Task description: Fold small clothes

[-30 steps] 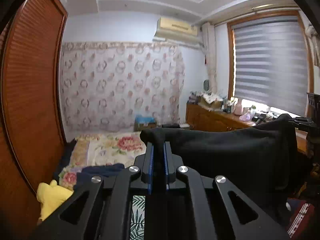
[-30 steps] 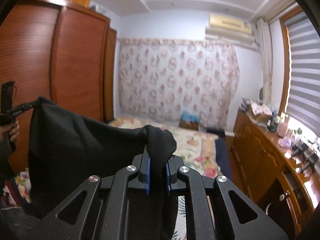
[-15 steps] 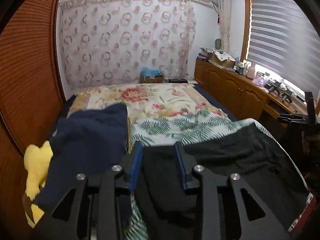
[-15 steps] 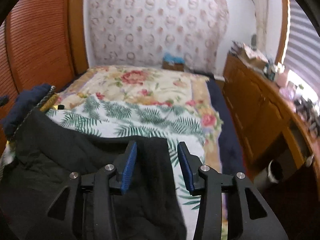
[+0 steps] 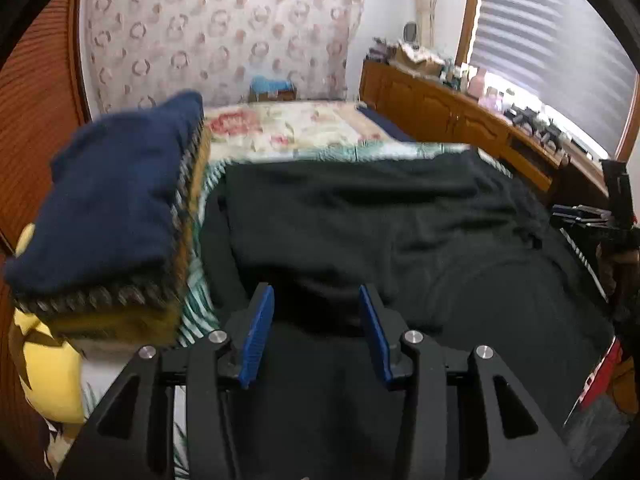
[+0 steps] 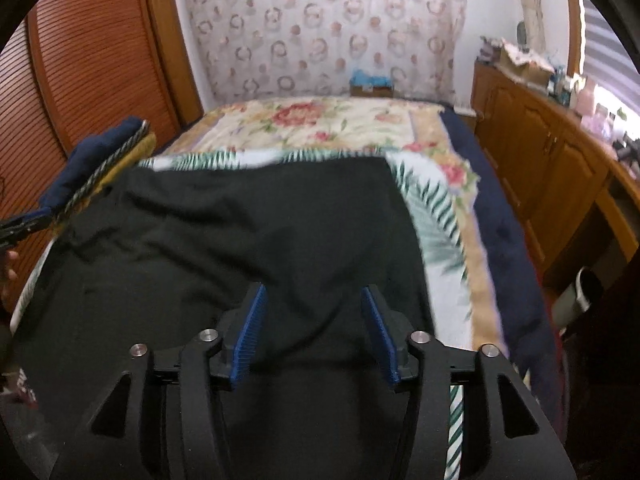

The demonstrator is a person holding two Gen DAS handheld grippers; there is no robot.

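Observation:
A black garment [image 5: 400,232] lies spread on the bed, wrinkled; it also shows in the right wrist view [image 6: 248,232]. My left gripper [image 5: 316,300] is open just above its near left edge, holding nothing. My right gripper [image 6: 314,300] is open above its near right part, holding nothing. The right gripper shows at the right edge of the left wrist view [image 5: 600,220]. The left gripper shows at the left edge of the right wrist view [image 6: 20,224].
A stack of folded clothes with a navy piece on top [image 5: 108,208] sits left of the garment, over something yellow [image 5: 44,376]. The bed has a leaf-print sheet [image 6: 436,236] and floral cover [image 6: 320,124]. A wooden dresser [image 6: 552,160] runs along the right, a wardrobe [image 6: 96,60] on the left.
Both grippers held the black garment up in the air a second ago. They lowered it onto the bed and opened. The garment now lies flat, released.

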